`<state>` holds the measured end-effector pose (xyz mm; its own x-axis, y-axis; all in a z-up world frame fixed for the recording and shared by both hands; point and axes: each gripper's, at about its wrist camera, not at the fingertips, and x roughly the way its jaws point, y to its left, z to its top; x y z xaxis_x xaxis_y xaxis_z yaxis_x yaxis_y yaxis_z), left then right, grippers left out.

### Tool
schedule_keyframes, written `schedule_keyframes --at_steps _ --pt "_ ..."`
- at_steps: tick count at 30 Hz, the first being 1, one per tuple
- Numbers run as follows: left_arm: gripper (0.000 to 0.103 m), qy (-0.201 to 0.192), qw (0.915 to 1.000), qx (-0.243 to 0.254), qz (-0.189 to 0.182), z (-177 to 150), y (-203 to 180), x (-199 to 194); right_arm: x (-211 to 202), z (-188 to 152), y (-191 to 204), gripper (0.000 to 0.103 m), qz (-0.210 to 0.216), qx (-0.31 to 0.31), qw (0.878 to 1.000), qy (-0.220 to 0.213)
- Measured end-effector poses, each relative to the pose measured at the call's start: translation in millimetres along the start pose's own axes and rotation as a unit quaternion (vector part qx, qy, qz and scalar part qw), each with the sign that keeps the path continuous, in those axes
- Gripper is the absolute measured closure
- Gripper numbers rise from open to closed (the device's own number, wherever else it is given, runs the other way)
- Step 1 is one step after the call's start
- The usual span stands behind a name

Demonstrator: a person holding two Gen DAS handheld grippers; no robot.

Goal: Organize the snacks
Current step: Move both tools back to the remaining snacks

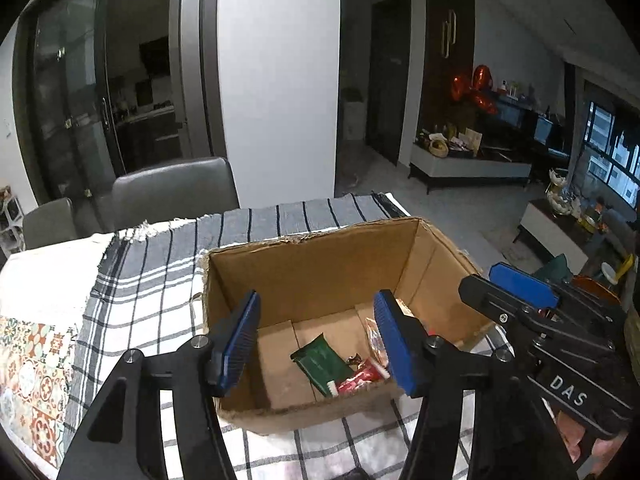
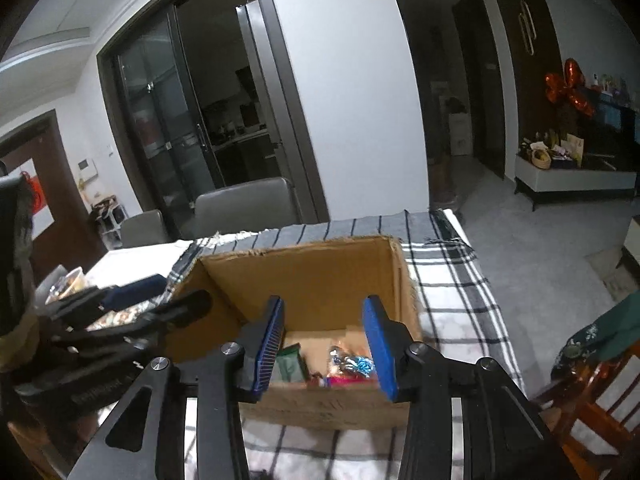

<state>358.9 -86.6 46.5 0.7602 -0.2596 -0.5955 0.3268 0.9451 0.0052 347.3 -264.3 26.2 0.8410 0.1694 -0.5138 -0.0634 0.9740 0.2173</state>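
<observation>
My way into the open cardboard box (image 1: 320,264) is clear from above; its tall walls block the sides, and snack packets (image 1: 340,368) crowd the floor.

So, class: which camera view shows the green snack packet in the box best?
The left wrist view: the green packet lies almost fully visible on the cardboard box floor. In the right wrist view, the packet is partly hidden behind a gripper finger.

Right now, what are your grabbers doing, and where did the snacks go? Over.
Left gripper open, empty. Right gripper open, empty. Both above the cardboard box; green packet and red wrapper inside. Nothing in the way.
</observation>
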Motion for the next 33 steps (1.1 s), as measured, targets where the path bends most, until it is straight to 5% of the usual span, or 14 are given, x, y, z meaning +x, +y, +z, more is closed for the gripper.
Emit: schedule_keyframes --at_steps 3,16,33 --pt "0.037 -0.013 0.9998 0.012 0.012 -8.2 -6.7 -15.0 -13.8 -7.6 -3.3 0.061 -0.005 0.000 1.000 -0.002" --pt "0.035 -0.012 0.9995 0.029 -0.006 -55.5 -45.1 -67.3 -73.8 -57.8 -17.5 0.061 0.000 -0.003 1.000 0.012" --pt "0.035 0.066 0.9973 0.001 -0.031 -135.5 -83.9 -70.6 -107.5 -136.6 -41.8 0.061 -0.025 0.006 0.997 0.074"
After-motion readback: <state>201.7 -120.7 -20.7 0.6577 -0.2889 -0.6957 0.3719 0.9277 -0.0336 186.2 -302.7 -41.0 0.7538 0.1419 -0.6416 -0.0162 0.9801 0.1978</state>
